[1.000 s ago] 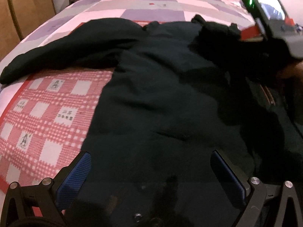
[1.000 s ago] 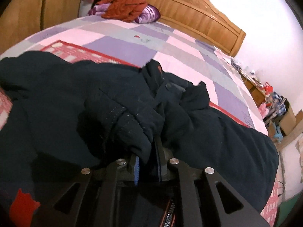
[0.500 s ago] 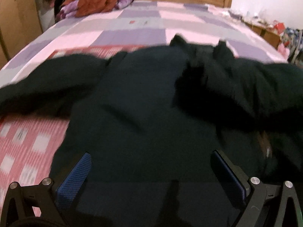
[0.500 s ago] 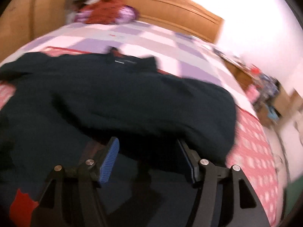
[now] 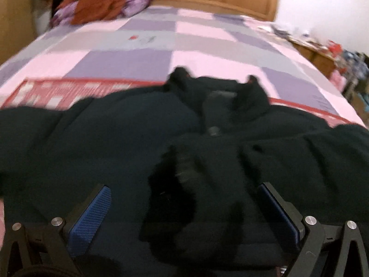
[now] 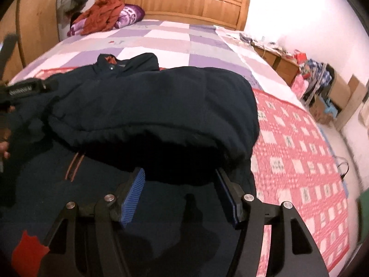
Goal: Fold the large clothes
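Bed [image 6: 175,43] — one dark jacket [image 6: 150,106], two tools

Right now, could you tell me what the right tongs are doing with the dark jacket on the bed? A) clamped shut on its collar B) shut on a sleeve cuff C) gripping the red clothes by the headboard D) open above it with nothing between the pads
D: the right tongs stand open above the dark jacket, blue pads apart, nothing pinched.

Dim warm indoor light, left view motion-blurred, fisheye-bent edges, blown-out white wall [image 6: 299,11]
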Available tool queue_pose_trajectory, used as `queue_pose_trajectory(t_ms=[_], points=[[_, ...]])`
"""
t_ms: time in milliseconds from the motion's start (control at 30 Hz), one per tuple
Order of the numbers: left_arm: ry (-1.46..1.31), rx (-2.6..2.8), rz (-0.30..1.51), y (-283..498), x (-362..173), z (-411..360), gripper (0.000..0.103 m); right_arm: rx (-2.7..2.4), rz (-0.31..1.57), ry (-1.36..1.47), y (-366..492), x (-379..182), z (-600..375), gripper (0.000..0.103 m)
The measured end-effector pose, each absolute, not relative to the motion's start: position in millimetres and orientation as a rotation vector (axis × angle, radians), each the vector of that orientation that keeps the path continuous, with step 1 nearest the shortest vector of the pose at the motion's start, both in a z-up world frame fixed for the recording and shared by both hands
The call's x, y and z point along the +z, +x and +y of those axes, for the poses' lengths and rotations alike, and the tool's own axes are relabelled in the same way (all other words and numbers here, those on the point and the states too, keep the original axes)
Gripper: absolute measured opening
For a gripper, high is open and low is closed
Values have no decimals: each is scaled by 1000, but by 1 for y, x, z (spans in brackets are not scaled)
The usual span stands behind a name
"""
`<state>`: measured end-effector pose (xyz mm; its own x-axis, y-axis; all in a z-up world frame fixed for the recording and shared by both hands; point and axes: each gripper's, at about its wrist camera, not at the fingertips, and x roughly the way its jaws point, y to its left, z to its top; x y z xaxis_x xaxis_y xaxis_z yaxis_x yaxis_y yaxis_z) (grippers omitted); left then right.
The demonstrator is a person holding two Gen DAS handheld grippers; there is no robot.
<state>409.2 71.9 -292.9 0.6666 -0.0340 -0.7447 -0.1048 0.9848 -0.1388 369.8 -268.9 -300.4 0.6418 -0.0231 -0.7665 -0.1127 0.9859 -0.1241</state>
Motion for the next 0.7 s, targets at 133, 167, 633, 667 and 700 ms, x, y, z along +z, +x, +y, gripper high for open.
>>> queue_pose_trajectory(t_ms=[133,167,633,667,700], points=[[-230,46,1015,431,-335,80,103,30,883,-157,363,-308,-282,65],[-233,37,1030,434,-340,80,103,23,901,-151,363,-312,-287,65],[-221,66,888,441,-304,105,62,-221,898,-85,405,-314,-355,65],[-202,96,890,444,-304,110,60,-204,893,-94,411,-313,-351,65],[-171,134,897,447,-306,115,53,-188,883,-112,417,-311,-345,65]])
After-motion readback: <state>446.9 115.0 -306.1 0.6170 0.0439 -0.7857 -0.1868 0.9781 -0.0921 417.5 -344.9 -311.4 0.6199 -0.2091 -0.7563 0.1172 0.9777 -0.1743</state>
